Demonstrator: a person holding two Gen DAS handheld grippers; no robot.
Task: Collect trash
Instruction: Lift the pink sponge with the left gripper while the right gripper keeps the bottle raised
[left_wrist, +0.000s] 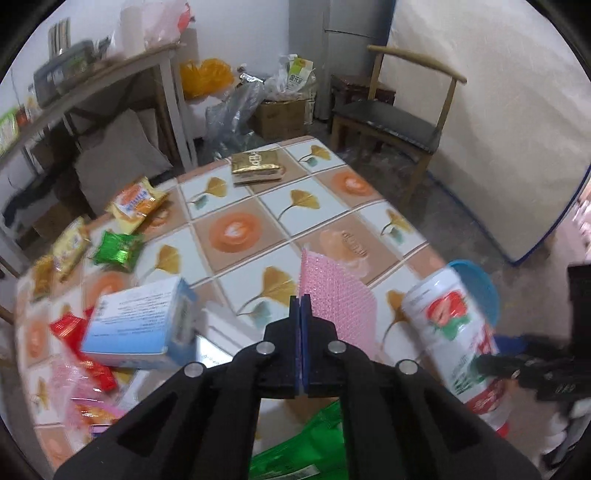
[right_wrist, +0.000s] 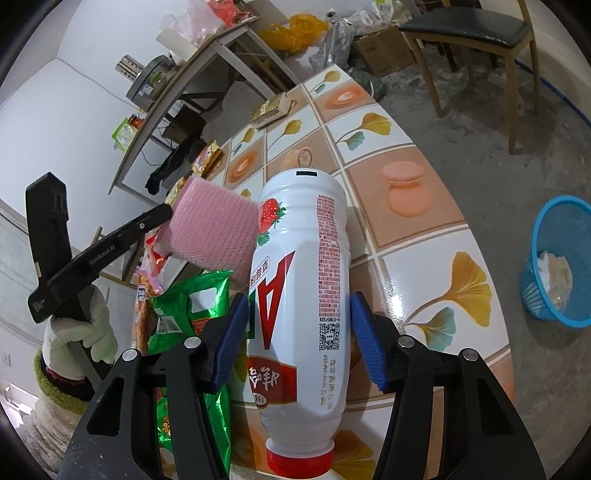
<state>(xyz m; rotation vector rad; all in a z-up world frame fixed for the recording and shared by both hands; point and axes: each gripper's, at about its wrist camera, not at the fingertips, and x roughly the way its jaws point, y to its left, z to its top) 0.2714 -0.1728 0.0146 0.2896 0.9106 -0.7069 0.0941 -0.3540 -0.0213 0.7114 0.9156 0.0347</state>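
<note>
My left gripper (left_wrist: 300, 300) is shut on a pink bubble-wrap sheet (left_wrist: 334, 295) and holds it above the tiled table (left_wrist: 236, 236); the sheet also shows in the right wrist view (right_wrist: 216, 230). My right gripper (right_wrist: 295, 325) is shut on a white strawberry-drink bottle with a red cap (right_wrist: 299, 314), held above the table's right edge; the bottle also shows in the left wrist view (left_wrist: 454, 332). A blue trash basket (right_wrist: 561, 266) with white paper inside stands on the floor to the right.
Snack wrappers (left_wrist: 122, 247), a blue-and-white box (left_wrist: 144, 328), a gold packet (left_wrist: 256, 168) and a green bag (right_wrist: 184, 314) lie on the table. A wooden chair (left_wrist: 399, 122) stands beyond it. A cluttered shelf (left_wrist: 92, 77) is at the left.
</note>
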